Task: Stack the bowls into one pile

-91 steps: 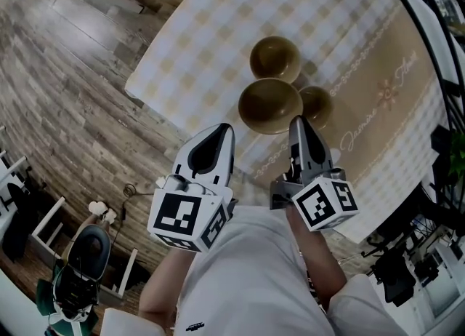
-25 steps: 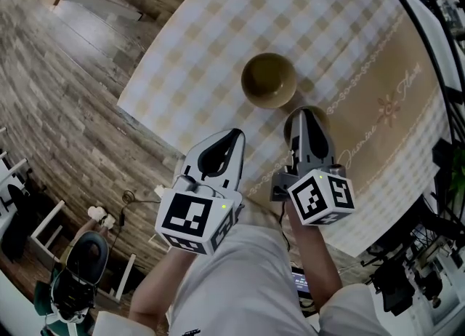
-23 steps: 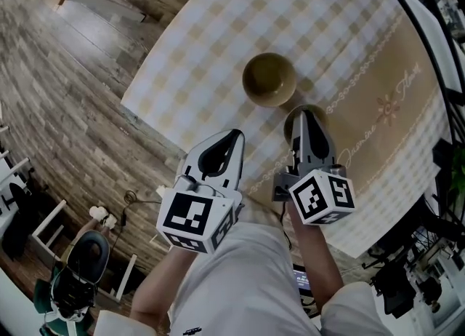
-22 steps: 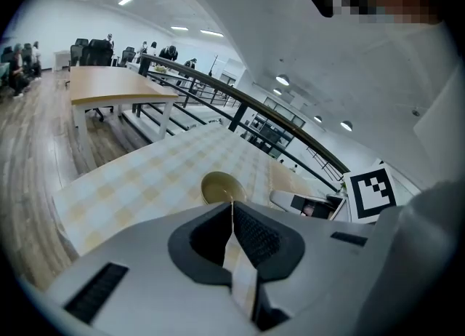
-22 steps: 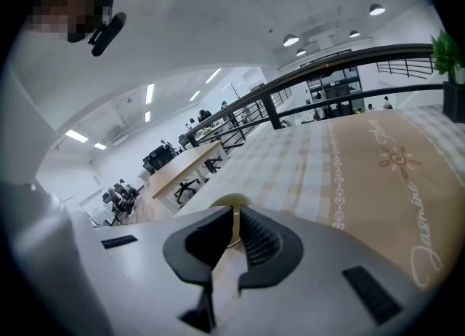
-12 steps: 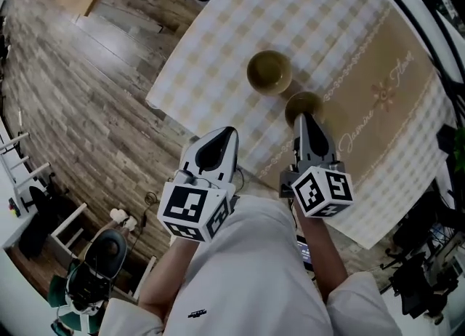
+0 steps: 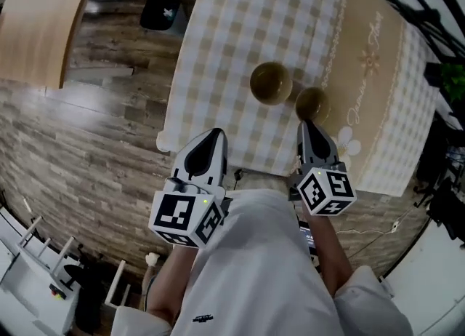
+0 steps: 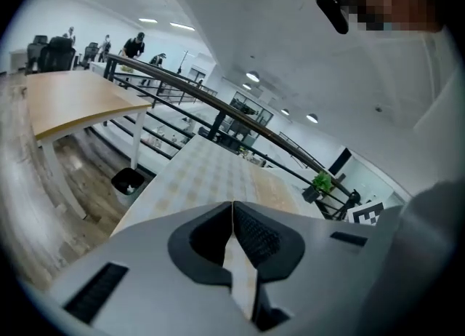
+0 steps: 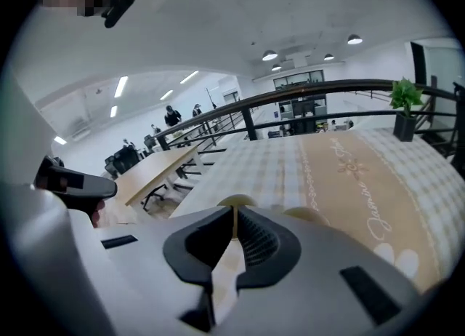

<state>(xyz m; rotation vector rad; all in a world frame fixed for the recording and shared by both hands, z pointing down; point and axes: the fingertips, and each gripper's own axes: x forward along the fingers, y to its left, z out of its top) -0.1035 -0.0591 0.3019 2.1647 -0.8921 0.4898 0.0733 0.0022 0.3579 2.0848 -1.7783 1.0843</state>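
As the pile stands: not complete. Two bowl positions show on the table [image 7: 240, 22], a large bowl [image 7: 270, 84] and a small bowl [image 7: 312, 103], so there is no single stack yet.
Large bowl: upright, near the table edge closest to the person. Whether another bowl is already nested inside it cannot be told from the head view.
Small bowl: upright, just beside the large bowl on its right. The rims are close; touching or apart cannot be told.
Work left, by judgement: at least one transfer, most likely the small bowl lifted and set into the large bowl.
Left gripper [image 7: 211, 137]: jaws closed against each other, with nothing between them in the left gripper view. It is held well short of the large bowl, on the person's side and to the bowl's left, over the floor [image 7: 87, 145] at the table edge.
Right gripper [image 7: 308, 125]: jaws likewise closed and empty in the right gripper view. It lies nearer the person than the large bowl and to its right, with its tip just short of the small bowl's near rim. Height above that rim cannot be told.
Contact with bowls: none seen on either side.
Next move, by judgement: the right gripper must part its jaws before it can take the small bowl's rim.
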